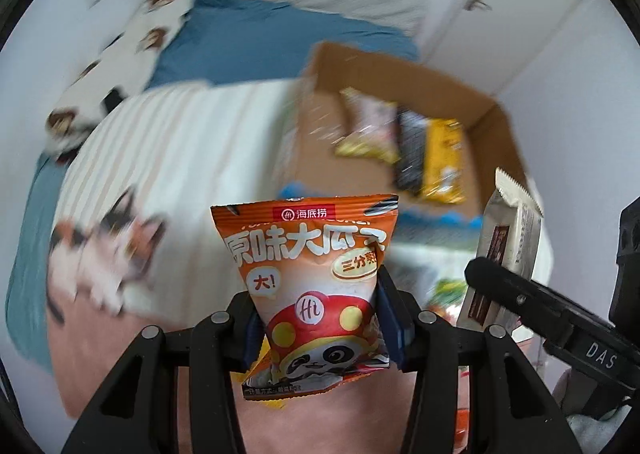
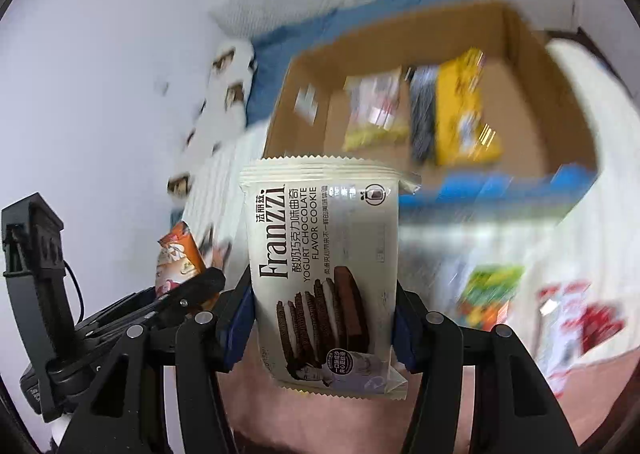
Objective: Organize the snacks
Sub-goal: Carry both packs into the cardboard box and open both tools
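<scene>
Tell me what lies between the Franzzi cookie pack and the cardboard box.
Only striped bedding, in the right wrist view; nothing else lies between the Franzzi cookie pack and the cardboard box.

Left gripper (image 1: 320, 328) and right gripper (image 2: 324, 328) jaws clamped, side by side.

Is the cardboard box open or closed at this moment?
Open. The cardboard box shows its inner walls and floor, with a yellow packet and a pale packet lying inside. No flap covers it.

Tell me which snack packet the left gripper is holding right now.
The orange sunflower-seed packet with the panda mascot sits clamped in the left gripper. The cream Franzzi cookie packet is in the right gripper instead.
</scene>
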`<state>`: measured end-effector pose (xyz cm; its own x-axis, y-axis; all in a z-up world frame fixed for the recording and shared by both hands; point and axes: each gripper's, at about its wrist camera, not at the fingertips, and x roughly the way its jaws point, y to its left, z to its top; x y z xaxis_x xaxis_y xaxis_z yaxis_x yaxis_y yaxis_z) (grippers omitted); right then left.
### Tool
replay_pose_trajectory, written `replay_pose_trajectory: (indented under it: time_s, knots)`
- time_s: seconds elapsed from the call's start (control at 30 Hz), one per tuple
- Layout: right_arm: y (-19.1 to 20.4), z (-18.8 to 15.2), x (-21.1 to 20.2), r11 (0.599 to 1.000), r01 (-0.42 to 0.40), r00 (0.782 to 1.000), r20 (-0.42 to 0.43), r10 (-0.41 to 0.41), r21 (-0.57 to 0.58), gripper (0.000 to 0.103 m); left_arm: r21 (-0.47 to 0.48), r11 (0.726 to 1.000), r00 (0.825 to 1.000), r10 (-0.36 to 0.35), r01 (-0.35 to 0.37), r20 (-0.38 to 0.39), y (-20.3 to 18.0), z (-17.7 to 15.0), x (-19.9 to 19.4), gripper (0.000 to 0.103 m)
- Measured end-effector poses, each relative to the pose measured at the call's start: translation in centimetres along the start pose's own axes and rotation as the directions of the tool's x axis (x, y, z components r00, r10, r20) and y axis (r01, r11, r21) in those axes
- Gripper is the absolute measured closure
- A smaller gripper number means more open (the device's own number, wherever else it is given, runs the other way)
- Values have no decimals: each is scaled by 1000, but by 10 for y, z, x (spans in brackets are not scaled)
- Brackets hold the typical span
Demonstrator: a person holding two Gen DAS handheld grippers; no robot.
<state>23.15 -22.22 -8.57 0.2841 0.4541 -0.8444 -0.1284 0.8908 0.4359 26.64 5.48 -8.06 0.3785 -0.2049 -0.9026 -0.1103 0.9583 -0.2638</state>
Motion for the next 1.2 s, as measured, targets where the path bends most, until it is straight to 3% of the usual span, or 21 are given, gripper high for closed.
replay_pose_trajectory:
  time_s: [0.1,0.2,0.33,0.53,0.73,0.8,0.83,0.87,0.9,0.93,1.07,1.2]
  knots:
    - [-14,37,-6,998,69,996,47,-70,10,43,67,998,1000,10,-9,-11,-27,39,17,58]
    - [-42,78,-3,991,127,990,61,-130,50,43,122,992,996,26,-16,-81,-49,77,52,57]
    - [-75,121,12,973,220,974,37,-223,72,43,180,981,979,103,-71,-175,-62,110,114,57]
    - [-110,158,51,939,340,941,-25,-339,59,43,186,975,943,173,-123,-285,-54,126,183,57]
    - [-123,170,81,924,378,923,-92,-373,52,42,183,973,922,197,-141,-333,-46,125,213,56]
    - [-126,171,103,909,413,905,-131,-404,52,35,179,972,914,207,-151,-350,-43,124,221,56]
    - [-126,174,107,906,420,902,-135,-411,48,29,166,975,912,198,-147,-358,-40,124,223,53]
    - [-127,174,110,904,426,898,-140,-417,39,14,151,979,916,183,-137,-357,-38,124,225,46]
    - [-127,175,113,910,413,903,-151,-403,43,9,138,982,920,169,-127,-355,-35,125,225,40]
    - [-126,174,114,909,413,902,-161,-401,50,8,128,984,920,159,-120,-357,-33,126,226,27]
    - [-117,172,118,906,423,896,-168,-412,35,4,122,988,924,132,-94,-358,-33,125,220,11]
    - [-114,168,115,906,420,898,-168,-408,46,4,117,990,936,119,-84,-333,-38,125,205,6]
